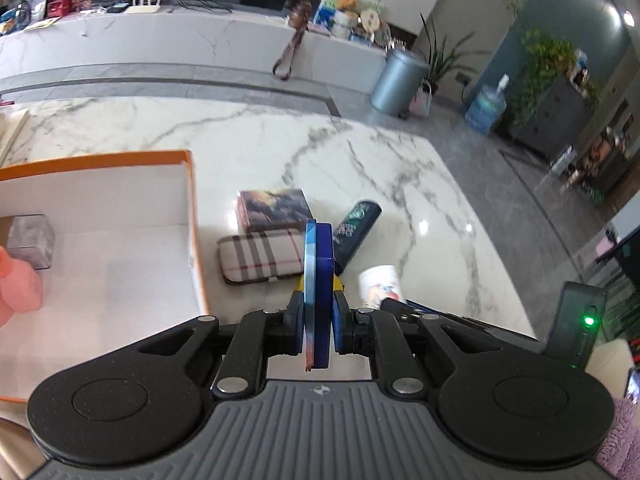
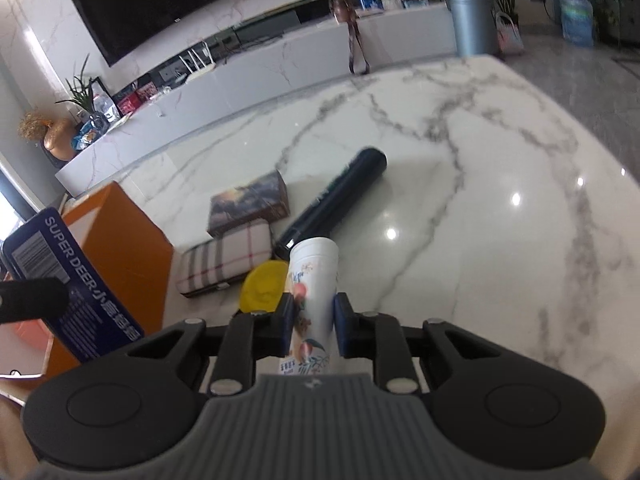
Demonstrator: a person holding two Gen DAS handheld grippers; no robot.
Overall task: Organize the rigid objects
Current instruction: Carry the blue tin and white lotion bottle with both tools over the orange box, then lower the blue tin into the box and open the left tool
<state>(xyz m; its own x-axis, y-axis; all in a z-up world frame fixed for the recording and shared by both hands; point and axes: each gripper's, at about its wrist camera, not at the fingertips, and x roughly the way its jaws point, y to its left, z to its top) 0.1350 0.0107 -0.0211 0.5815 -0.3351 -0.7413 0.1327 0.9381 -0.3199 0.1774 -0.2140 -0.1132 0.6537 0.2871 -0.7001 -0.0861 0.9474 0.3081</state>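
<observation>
The left gripper (image 1: 318, 316) holds a flat blue box (image 1: 319, 280) on its thin edge, squeezed tight between both pads. The box is lifted above the marble table (image 1: 360, 168).

The right gripper (image 2: 314, 320) has its pads against the sides of a white tube with fruit pictures (image 2: 314, 284), so it holds the tube.

To the left stands an orange box (image 1: 192, 216) with white inside. A grey block (image 1: 30, 240) and something pink (image 1: 18, 292) sit in it.

On the table just right of the orange box lie a checked case (image 1: 262, 254), a dark picture box (image 1: 274, 210) behind it, and a dark tube (image 1: 354, 226) to the right. A yellow round thing (image 2: 264, 286) lies near the checked case.
</observation>
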